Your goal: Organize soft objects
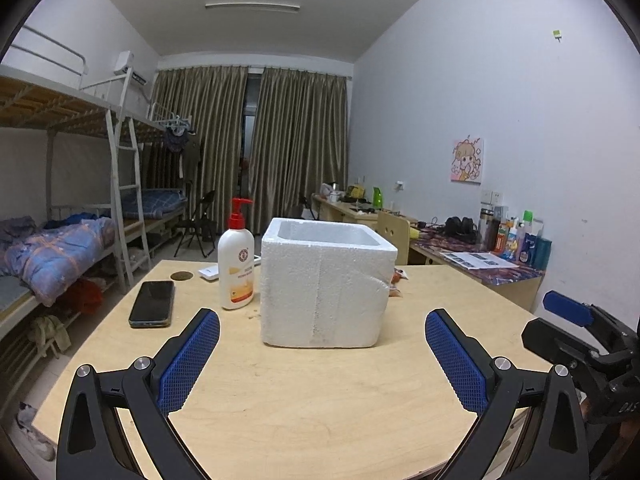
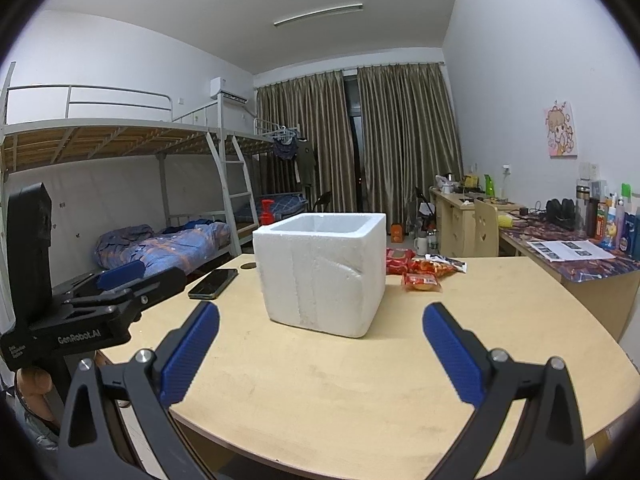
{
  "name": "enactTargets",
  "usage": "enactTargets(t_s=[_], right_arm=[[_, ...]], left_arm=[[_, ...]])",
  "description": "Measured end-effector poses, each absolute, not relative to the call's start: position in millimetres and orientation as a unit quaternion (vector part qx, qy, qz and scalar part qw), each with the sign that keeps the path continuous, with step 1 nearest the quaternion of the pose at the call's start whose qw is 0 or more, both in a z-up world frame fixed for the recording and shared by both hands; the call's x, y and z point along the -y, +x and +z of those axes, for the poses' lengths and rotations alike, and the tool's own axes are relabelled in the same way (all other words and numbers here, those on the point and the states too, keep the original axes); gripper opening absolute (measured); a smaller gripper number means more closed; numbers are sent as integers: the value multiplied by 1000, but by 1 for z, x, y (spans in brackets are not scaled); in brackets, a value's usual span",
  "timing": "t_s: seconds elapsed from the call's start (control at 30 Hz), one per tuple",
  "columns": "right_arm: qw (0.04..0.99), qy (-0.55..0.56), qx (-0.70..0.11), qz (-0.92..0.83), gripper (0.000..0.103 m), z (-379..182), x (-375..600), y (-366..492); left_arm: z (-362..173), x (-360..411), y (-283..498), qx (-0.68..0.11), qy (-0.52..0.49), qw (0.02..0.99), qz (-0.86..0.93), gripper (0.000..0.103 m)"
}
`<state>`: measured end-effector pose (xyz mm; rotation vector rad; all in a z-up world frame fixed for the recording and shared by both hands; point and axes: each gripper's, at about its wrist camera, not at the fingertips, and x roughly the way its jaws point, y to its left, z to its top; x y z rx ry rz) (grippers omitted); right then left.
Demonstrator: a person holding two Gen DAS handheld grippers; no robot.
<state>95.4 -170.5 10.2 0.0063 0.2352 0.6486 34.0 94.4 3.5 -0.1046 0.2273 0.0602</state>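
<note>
Foam box (image 1: pixel 326 288) ahead of spread left gripper (image 1: pixel 322 354)

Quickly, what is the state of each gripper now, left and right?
Left gripper: open, holding nothing.
Right gripper: open, holding nothing.

Both wrist views look forward low over the table (image 1: pixel 320 400), sharing the nearby foam box (image 1: pixel 324 288) between them.

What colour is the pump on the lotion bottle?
Red. The pump tops the white lotion bottle, clearest in the left wrist view.
</note>
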Motion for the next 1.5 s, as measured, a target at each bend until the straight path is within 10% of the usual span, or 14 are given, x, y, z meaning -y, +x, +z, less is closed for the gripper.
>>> enactTargets(t_s=[1.5], right_arm=[[939, 1, -121, 321, 103, 6, 171, 95]], left_arm=[[0, -84, 28, -113, -31, 992, 36, 103]])
